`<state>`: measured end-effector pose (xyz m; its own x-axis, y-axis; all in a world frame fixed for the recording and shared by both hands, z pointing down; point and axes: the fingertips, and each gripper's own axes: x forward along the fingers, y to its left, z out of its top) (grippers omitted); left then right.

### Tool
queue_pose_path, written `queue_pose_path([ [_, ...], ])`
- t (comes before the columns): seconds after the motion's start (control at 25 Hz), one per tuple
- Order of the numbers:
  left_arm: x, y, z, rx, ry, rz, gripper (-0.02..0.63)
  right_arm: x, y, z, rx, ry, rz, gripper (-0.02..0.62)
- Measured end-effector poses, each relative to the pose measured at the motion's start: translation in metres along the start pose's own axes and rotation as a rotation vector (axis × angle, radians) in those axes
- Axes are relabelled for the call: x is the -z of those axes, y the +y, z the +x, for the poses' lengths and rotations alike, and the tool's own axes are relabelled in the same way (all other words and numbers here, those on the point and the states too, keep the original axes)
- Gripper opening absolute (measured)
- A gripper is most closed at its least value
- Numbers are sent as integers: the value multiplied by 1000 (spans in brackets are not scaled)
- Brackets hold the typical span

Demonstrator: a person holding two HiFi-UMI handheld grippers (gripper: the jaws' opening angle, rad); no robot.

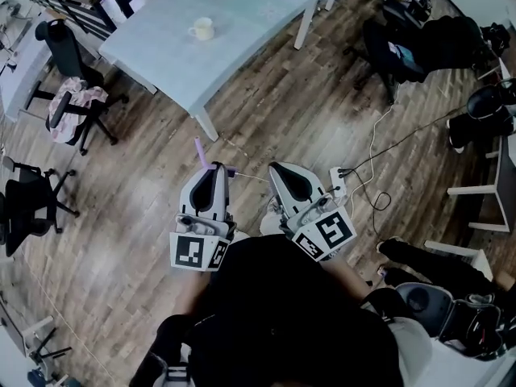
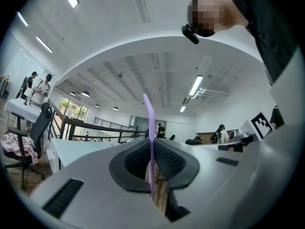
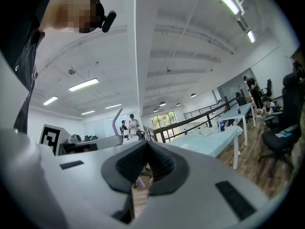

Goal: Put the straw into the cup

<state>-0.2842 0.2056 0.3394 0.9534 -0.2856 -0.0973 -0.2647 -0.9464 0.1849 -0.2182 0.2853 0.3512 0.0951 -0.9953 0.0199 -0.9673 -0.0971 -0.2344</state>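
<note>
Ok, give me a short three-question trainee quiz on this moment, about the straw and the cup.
1. True or false: the cup stands on the floor.
2. Which gripper holds the straw?
3. The straw's colour is: A green, B purple, C red?
Key: 1 false, it is on the table; 2 the left gripper; 3 B.

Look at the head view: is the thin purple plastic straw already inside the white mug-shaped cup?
No, the purple straw sticks up from the left gripper, far from the white cup on the pale table.
</note>
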Motion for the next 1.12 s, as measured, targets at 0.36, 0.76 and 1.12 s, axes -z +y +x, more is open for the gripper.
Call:
queue_pose_path([
  [0.36,8,-31,57,-58,-25,11,32,-19,-66,-4,-62,-6,-17,8],
  [0.76,12,-34,83,-99,-27,35,32,-25,-96,-6,-81,-13,-7,9],
  [1.12,26,-23,119,-104,-38,44,31,-23,-131,16,-75,-1,-23,9],
])
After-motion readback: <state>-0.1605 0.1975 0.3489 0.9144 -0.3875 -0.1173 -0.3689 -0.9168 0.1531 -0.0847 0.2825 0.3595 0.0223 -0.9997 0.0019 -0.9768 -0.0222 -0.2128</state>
